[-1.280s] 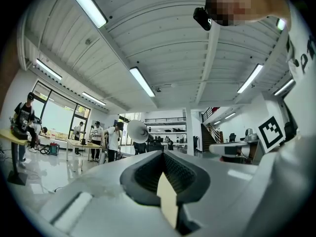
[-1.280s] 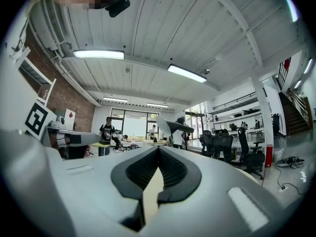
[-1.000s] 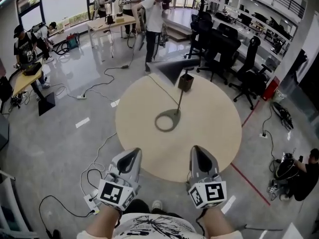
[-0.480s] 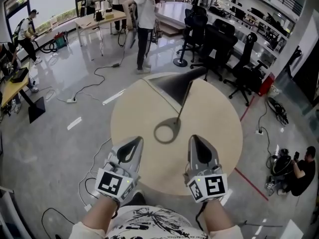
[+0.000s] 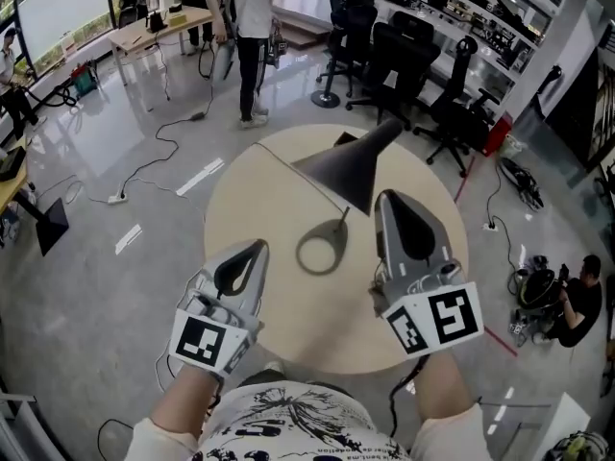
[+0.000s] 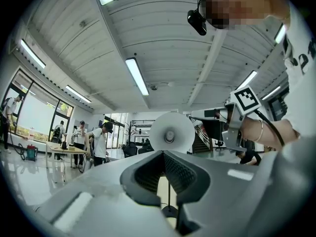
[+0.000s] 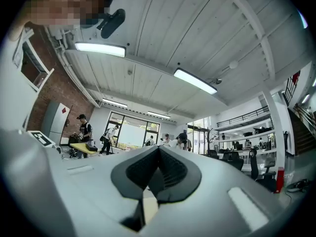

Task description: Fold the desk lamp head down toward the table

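Observation:
The desk lamp stands on the round beige table (image 5: 269,305); its black cone head (image 5: 348,168) is raised on a thin stem above a ring base (image 5: 321,254). In the left gripper view the lamp head (image 6: 172,132) faces me with its white inside, straight ahead over the jaws. My left gripper (image 5: 252,250) hovers low over the table's near left, shut and empty. My right gripper (image 5: 391,200) is lifted higher, its tip just right of the cone head and not touching it, shut and empty. The right gripper view points past the lamp at the room.
Black office chairs (image 5: 404,65) stand beyond the table, and a person (image 5: 252,36) stands at the far side. Cables (image 5: 144,176) trail over the glossy floor at the left. Another person (image 5: 567,301) crouches at the right.
My right gripper has risen and moved forward to beside the lamp head. The left gripper stayed low at the near left. The lamp head shows lower and nearer in the view.

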`<action>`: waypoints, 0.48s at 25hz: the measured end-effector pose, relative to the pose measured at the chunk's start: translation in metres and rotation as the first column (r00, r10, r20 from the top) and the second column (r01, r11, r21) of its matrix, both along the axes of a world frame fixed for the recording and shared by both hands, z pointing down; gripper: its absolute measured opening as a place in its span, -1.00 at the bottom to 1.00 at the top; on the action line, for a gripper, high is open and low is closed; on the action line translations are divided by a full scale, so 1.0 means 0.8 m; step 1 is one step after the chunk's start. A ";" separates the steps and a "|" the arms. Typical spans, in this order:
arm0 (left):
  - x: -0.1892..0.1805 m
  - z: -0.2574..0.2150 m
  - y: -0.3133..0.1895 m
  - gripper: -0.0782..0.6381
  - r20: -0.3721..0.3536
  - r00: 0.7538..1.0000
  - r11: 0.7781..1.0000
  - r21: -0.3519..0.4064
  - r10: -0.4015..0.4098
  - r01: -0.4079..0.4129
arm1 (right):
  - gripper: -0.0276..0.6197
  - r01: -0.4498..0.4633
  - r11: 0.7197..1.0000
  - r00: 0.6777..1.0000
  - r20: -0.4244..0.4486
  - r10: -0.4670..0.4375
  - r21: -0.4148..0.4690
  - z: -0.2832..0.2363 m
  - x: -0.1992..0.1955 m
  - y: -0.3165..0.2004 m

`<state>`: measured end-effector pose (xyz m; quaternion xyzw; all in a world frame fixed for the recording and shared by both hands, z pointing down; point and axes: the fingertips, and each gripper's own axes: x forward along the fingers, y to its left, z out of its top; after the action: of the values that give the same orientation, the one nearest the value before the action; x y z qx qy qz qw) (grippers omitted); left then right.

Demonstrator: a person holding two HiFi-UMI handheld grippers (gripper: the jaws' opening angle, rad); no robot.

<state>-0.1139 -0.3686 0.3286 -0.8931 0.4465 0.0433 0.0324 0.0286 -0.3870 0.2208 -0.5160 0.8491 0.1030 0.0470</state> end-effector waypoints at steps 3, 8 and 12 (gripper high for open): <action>0.003 -0.005 -0.006 -0.76 0.000 1.000 1.000 0.009 0.007 -0.007 | -0.90 0.049 0.998 0.998 -0.030 -0.050 -0.041 -0.010 -0.017 -0.015; 0.014 0.004 -0.005 -0.76 -0.010 1.000 1.000 -0.012 0.001 -0.001 | -0.90 0.117 0.986 0.989 -0.074 -0.126 -0.116 0.000 -0.032 -0.029; 0.012 0.008 -0.006 -0.76 -0.006 1.000 1.000 -0.021 -0.013 0.013 | -0.90 0.152 0.976 0.984 -0.074 -0.165 -0.156 0.008 -0.043 -0.035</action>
<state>-0.1047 -0.3732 0.3352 -0.8904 0.4528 0.0411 0.0220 -0.0055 -0.4151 0.2275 -0.4438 0.8941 0.0571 -0.0208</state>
